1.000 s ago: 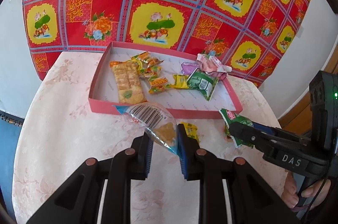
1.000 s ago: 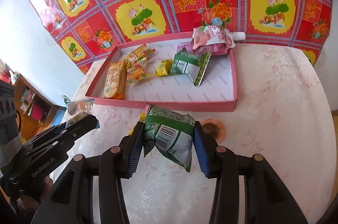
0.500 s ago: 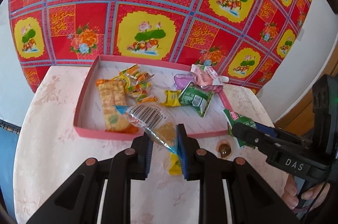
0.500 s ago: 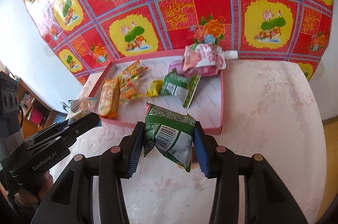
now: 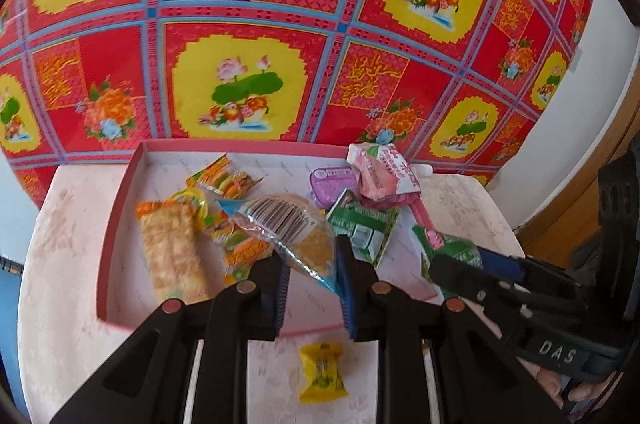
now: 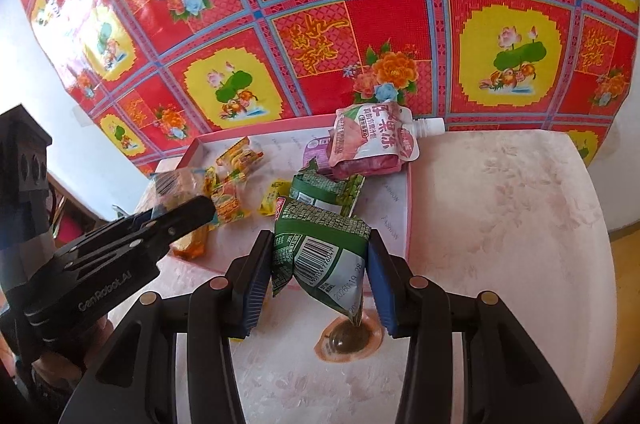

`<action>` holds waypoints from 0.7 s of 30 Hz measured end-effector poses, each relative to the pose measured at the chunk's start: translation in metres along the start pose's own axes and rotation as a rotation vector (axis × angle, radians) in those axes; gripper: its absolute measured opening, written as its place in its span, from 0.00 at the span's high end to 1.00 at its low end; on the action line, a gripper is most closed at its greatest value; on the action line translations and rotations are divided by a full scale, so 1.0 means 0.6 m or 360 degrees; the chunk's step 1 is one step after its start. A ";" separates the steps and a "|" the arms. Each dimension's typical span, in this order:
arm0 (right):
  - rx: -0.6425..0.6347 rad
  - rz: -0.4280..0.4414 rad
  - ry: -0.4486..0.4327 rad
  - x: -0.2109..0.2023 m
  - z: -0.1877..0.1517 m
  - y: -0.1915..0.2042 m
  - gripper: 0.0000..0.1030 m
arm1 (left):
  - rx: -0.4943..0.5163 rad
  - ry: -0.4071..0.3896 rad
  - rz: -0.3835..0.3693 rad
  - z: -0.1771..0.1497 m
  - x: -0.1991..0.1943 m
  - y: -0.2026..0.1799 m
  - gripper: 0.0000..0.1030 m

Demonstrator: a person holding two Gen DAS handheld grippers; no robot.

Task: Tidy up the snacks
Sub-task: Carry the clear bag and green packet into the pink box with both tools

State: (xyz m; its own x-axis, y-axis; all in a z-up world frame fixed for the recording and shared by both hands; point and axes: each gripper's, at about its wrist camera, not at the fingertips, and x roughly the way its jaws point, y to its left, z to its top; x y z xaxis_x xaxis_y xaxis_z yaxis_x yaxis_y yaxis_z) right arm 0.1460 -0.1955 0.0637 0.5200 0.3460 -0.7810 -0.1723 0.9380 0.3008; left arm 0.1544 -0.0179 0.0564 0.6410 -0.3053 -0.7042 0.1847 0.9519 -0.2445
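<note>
My left gripper (image 5: 311,284) is shut on a clear snack packet with a barcode (image 5: 286,230) and holds it above the near part of the pink tray (image 5: 105,256). My right gripper (image 6: 318,278) is shut on a green snack packet (image 6: 320,248), held over the tray's near edge (image 6: 408,208). The tray holds a cracker pack (image 5: 174,252), orange-yellow packets (image 5: 228,184), a second green packet (image 5: 364,228), a purple tub (image 5: 330,184) and a pink spouted pouch (image 6: 372,142). The right gripper with its green packet also shows in the left wrist view (image 5: 452,256).
A small yellow wrapped candy (image 5: 322,372) lies on the pale floral tablecloth (image 6: 500,224) in front of the tray. A brown round sweet in clear wrap (image 6: 350,338) lies under the right gripper. A red patterned sheet (image 5: 280,24) hangs behind the table.
Both grippers have moved forward with their packets, from in front of the tray to over its near edge. The yellow candy and the brown sweet stay on the cloth.
</note>
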 end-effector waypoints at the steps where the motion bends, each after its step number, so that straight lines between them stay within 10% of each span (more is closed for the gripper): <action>1: 0.0002 -0.0002 0.0005 0.003 0.001 -0.002 0.55 | 0.0005 0.0000 -0.0002 0.003 0.005 -0.001 0.78; 21: 0.0034 -0.0001 0.0057 0.052 0.023 -0.029 0.55 | 0.0034 0.0108 0.0032 0.054 0.132 0.009 0.78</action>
State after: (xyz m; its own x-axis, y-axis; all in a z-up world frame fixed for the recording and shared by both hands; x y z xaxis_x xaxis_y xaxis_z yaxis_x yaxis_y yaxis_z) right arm 0.1768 -0.2016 0.0416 0.4899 0.3463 -0.8000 -0.1540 0.9377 0.3116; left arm 0.2304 -0.0360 0.0208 0.5930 -0.2867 -0.7524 0.1888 0.9579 -0.2162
